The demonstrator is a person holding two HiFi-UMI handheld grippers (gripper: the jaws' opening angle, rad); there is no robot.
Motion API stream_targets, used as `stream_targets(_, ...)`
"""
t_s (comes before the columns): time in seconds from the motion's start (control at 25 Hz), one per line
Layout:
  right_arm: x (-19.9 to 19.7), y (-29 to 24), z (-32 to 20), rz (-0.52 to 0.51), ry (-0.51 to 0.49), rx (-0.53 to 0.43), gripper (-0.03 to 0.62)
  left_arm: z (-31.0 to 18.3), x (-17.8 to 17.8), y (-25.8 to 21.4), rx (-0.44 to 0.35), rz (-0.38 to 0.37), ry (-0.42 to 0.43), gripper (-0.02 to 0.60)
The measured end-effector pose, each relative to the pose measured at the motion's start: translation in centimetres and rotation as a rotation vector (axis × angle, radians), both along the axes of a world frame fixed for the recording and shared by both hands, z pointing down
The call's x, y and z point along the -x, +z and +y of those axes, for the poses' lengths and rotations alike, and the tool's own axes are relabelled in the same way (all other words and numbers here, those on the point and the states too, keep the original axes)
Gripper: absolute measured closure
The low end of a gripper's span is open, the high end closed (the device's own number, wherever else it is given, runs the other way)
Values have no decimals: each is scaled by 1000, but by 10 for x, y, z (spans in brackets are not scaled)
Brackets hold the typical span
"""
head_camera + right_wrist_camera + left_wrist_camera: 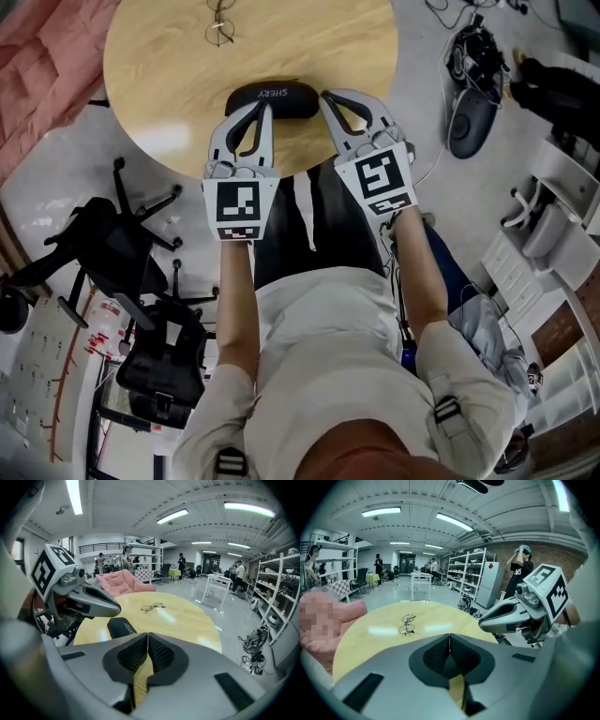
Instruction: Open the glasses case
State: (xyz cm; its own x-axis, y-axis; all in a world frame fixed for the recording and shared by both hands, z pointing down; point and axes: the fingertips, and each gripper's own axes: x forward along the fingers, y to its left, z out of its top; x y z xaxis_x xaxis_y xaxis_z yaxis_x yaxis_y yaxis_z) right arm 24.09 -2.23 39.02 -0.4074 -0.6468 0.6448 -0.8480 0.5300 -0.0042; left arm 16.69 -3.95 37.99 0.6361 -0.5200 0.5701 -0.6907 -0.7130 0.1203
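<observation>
**Both grippers closed and empty at the near side of the case**

The left gripper (449,639) has its jaws pressed together, pad against pad, with nothing between them. The right gripper (147,637) is the same: jaws together and empty.

In the head view the two grippers sit side by side, their tips at the near side of the black glasses case (272,97), one toward each end. Whether either tip touches the case cannot be told. The case is closed and lies near the edge of the round wooden table (169,84), closest to the person. A pair of wire-rimmed glasses (219,23) lies folded farther across the table, well apart from the case.

Beside the table stand black office chairs (112,248) on a pale floor. The room is a large workshop with metal shelves (471,569), ceiling strip lights and a pink beanbag (124,582).
</observation>
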Motion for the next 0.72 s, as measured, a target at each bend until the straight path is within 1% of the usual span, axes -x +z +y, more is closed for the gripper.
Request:
stream_targets(0.16, 1, 14, 1, 0, -13, 22, 574, 3, -4, 13, 31, 23, -10, 561)
stream_targets(0.52, -1, 35, 1, -11, -9, 48, 574, 9, -2, 30, 53, 15, -21, 560)
stream_targets(0.72, 18, 40, 9, -26, -66, 71, 574, 14, 5, 36, 67, -3, -35, 558)
